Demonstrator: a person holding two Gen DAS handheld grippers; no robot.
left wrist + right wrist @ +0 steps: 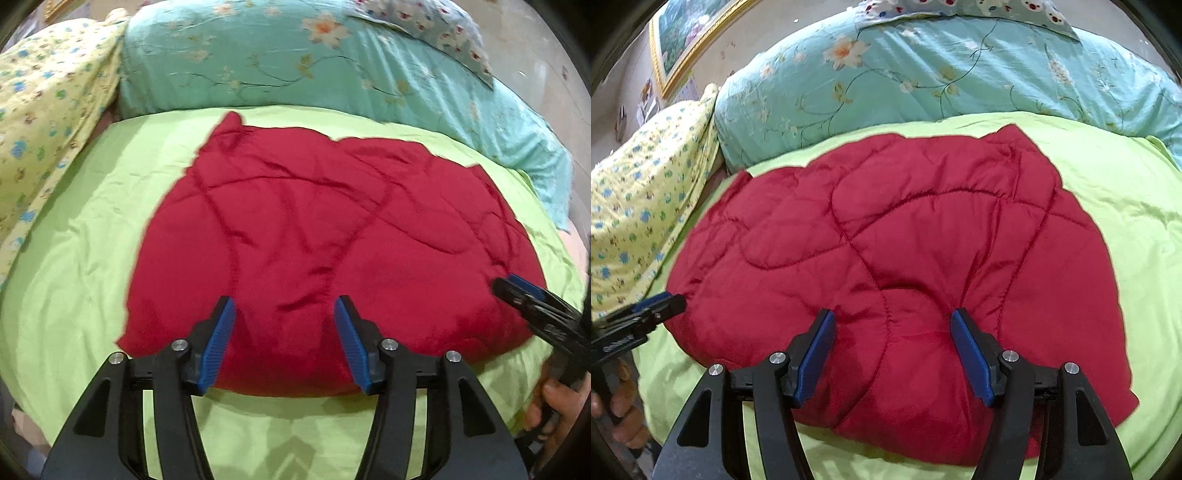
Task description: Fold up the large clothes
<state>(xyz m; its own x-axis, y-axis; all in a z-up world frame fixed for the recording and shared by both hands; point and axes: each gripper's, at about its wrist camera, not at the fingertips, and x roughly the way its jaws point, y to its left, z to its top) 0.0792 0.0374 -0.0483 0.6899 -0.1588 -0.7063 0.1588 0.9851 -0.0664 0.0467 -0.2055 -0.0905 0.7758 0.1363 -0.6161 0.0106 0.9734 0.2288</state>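
Your red quilted garment [886, 240] looks soft, puffy, light; pinch its near hem. Left tool [284, 343] and right tool [892, 358] spread, empty.

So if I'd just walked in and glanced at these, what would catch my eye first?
Probably the big red quilted garment, spread over the middle of a lime-green bedsheet. Next, two black grippers with blue pads at its near edge: the left gripper and right gripper, both open. Behind lies a turquoise floral duvet.
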